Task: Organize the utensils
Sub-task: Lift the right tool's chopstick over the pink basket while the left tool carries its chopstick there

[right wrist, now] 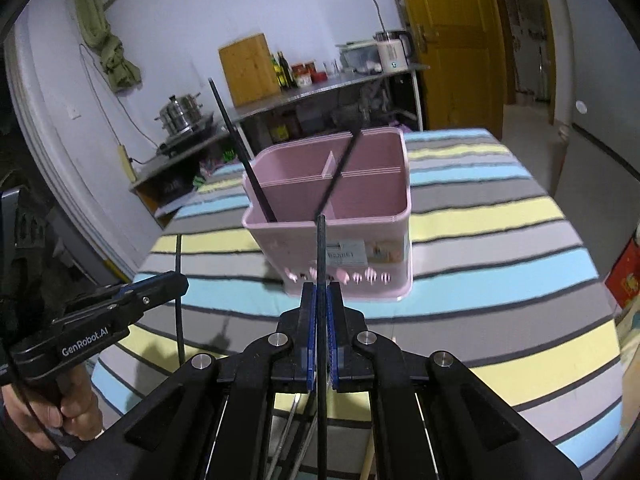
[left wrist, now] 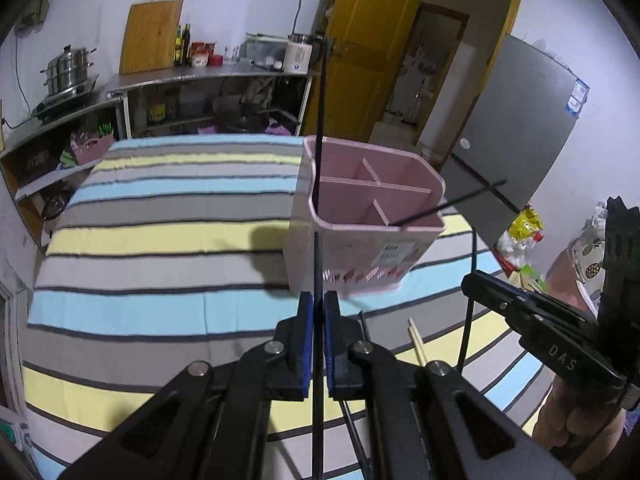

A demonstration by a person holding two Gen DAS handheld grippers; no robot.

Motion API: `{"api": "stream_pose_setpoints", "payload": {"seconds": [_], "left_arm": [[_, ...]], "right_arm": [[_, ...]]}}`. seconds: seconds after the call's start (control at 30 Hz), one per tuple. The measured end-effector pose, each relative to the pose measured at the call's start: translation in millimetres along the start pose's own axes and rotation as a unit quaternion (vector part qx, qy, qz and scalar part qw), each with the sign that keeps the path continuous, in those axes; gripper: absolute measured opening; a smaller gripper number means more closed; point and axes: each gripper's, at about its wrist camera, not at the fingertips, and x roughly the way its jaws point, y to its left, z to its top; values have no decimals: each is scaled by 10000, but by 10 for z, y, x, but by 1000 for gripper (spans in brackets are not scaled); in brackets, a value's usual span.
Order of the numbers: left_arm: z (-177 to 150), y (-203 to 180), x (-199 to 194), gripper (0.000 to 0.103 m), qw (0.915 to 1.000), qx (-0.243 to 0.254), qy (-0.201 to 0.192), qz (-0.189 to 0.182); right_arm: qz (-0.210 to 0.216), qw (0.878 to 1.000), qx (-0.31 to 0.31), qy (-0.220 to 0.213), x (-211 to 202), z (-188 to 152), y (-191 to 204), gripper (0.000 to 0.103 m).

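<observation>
A pink divided utensil holder stands on a striped tablecloth. Two black chopsticks lean inside it: one upright, one slanting. My left gripper is shut on a black chopstick, held upright just in front of the holder. My right gripper is shut on another black chopstick, also upright, to the right of the left one. Both are raised above the cloth.
A wooden chopstick and more utensils lie on the cloth under the grippers. Behind the table runs a steel counter with a pot, cutting board and kettle. A fridge and bags stand right. A hand grips the left handle.
</observation>
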Motion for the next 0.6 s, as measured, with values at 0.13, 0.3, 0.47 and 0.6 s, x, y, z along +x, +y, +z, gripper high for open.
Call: {"api": "stream_pose_setpoints", "payload": {"seconds": [0.13, 0.3, 0.47, 0.6], "left_arm": [[114, -31, -143, 6, 9998, 89, -169, 9], [210, -71, -315, 6, 9992, 146, -366, 2], [213, -100, -411, 6, 9988, 136, -464, -22], [148, -106, -470, 6, 9989, 88, -468, -25]], "right_arm": [[-8, 9998, -77, -210, -146, 94, 54, 5], [-30, 9991, -135, -411, -295, 144, 84, 5], [-40, 9988, -162, -459, -358, 129, 119, 5], [-46, 9988, -161, -461, -415, 79, 98, 5]]}}
